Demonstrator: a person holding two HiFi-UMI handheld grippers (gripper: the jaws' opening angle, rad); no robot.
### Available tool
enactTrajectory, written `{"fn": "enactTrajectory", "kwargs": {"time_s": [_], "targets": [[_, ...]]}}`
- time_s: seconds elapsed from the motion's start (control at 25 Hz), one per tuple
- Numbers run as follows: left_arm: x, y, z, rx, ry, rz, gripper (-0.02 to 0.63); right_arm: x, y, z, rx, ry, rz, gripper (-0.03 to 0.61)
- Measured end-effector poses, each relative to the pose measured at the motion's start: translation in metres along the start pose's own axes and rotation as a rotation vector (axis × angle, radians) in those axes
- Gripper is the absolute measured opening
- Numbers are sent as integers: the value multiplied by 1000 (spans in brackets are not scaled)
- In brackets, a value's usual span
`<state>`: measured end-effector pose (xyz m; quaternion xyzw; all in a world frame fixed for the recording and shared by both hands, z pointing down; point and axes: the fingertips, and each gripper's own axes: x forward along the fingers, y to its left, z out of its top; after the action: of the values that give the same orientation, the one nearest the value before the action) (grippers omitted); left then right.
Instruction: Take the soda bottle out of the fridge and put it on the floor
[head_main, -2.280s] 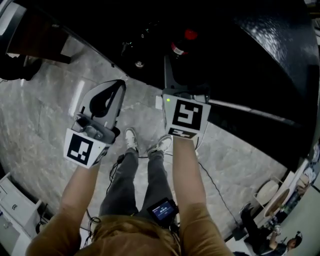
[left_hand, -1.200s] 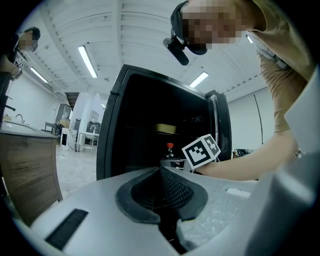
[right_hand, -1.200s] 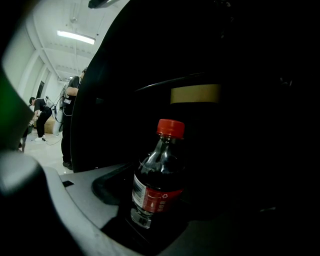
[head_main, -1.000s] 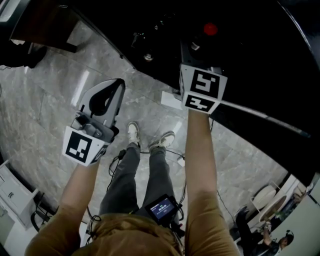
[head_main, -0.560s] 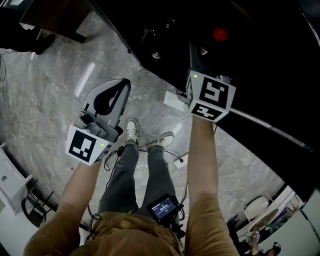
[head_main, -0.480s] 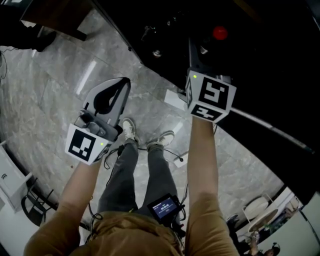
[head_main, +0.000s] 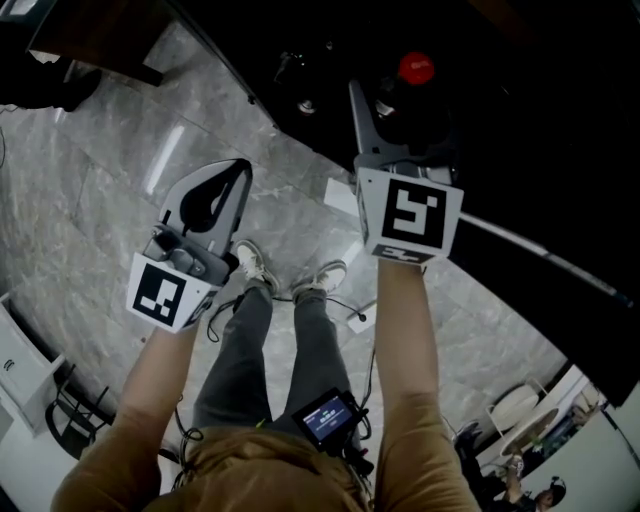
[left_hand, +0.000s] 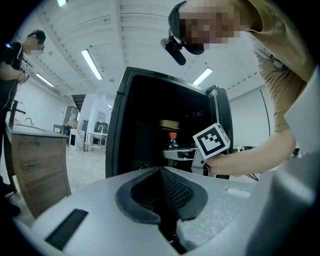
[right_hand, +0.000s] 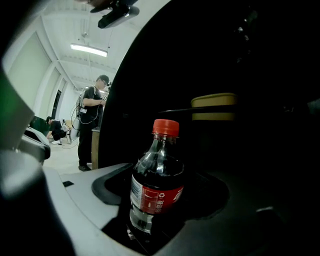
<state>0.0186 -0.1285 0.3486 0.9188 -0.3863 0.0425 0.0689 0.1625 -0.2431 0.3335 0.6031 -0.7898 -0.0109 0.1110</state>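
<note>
The soda bottle (right_hand: 157, 185), dark cola with a red cap and red label, stands upright between the jaws of my right gripper (right_hand: 152, 220), which is shut on its lower body. In the head view its red cap (head_main: 414, 70) shows just beyond the right gripper (head_main: 385, 100), at the dark mouth of the black fridge (head_main: 520, 120). The left gripper view shows the bottle (left_hand: 172, 141) in front of the open fridge (left_hand: 135, 120). My left gripper (head_main: 236, 172) hangs over the floor to the left, shut, with nothing in it.
A yellow-lidded container (right_hand: 214, 106) sits on a fridge shelf behind the bottle. Grey marble floor (head_main: 110, 200) lies below, with my shoes (head_main: 250, 265) and a white box (head_main: 342, 197) by the fridge's foot. A wooden cabinet (left_hand: 35, 160) stands left; a person (right_hand: 92, 125) stands farther off.
My right gripper has drawn back toward me and slightly left, bringing the bottle with it. The left gripper has barely moved.
</note>
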Motion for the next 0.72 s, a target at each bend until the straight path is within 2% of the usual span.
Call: {"fn": "enactTrajectory", "kwargs": {"time_s": [0.32,0.56,0.72], "targets": [[-9,18,-2,54,-47,0,2,-17,42,5,9,-40,47,304],[-19,18,-31,41,-49,8,2,-33,73,-5,-1,-66,92,304],[-22,18,-59,40,-52,11,2,-46,98,-26,-6,-66,139,304]]}}
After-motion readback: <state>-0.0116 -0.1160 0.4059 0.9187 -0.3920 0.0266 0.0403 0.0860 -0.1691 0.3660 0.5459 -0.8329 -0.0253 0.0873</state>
